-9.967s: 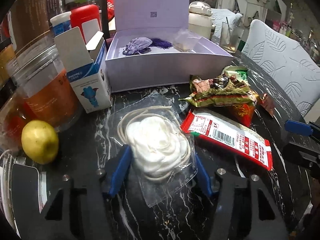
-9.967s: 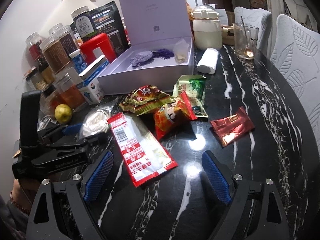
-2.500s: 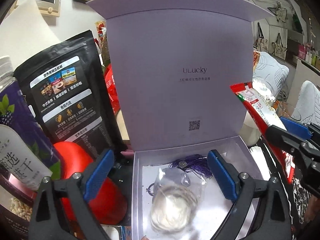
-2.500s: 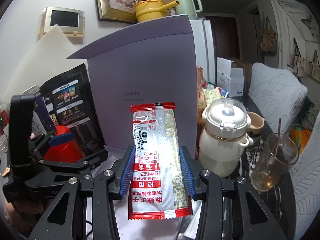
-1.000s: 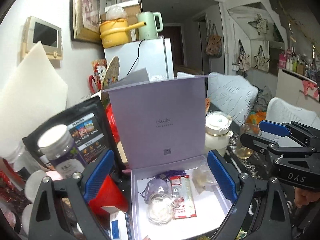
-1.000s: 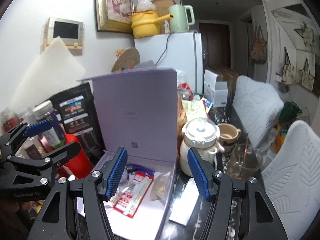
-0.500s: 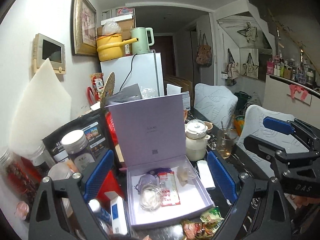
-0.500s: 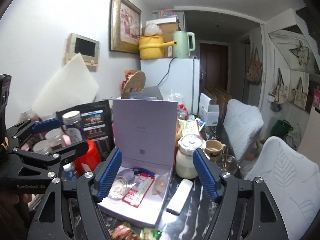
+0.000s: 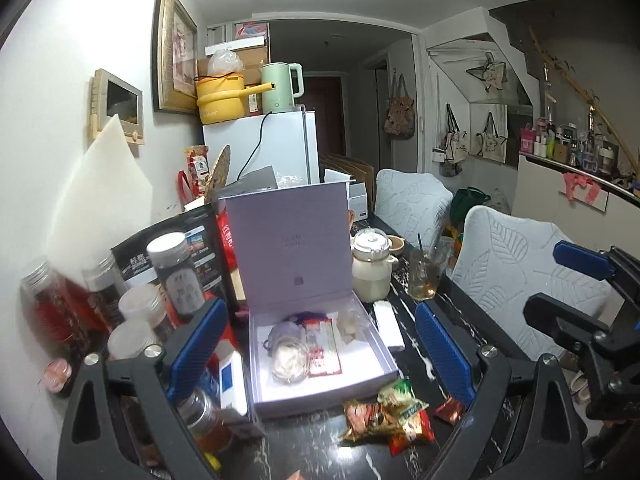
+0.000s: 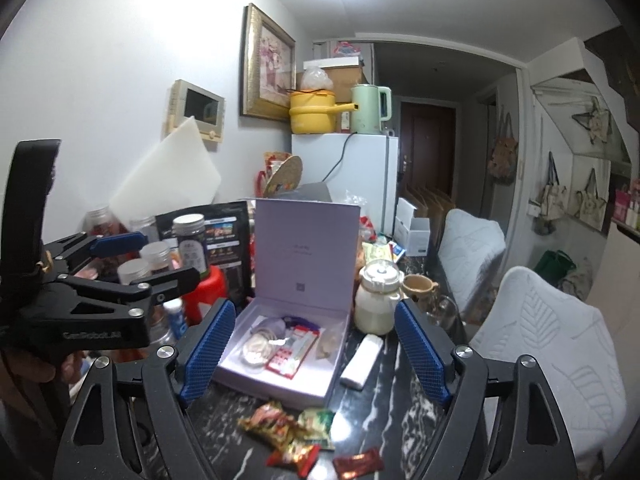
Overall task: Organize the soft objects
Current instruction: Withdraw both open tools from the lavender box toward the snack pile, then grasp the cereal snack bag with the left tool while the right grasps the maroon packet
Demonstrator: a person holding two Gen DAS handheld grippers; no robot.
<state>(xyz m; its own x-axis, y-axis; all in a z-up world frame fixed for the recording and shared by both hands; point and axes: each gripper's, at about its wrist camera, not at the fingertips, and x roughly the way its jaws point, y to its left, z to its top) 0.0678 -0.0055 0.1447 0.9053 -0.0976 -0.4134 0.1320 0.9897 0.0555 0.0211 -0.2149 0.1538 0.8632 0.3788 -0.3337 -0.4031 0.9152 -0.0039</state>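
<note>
Snack packets (image 10: 294,434) lie on the surface below and ahead of the right gripper (image 10: 312,354), nearer it than the left gripper (image 9: 316,354). Both grippers stand apart, empty; the box (image 10: 320,384) sits beyond.

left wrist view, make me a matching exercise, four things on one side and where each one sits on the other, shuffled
Things:
1. red and white packet
2. snack wrappers
3. green kettle
4. drinking glass

Places:
A. on top of the white fridge
B. on the dark table, right of the cream jar
C. inside the open lilac box
D. on the table in front of the box

Pairs: 1-C, 2-D, 3-A, 4-B
</note>
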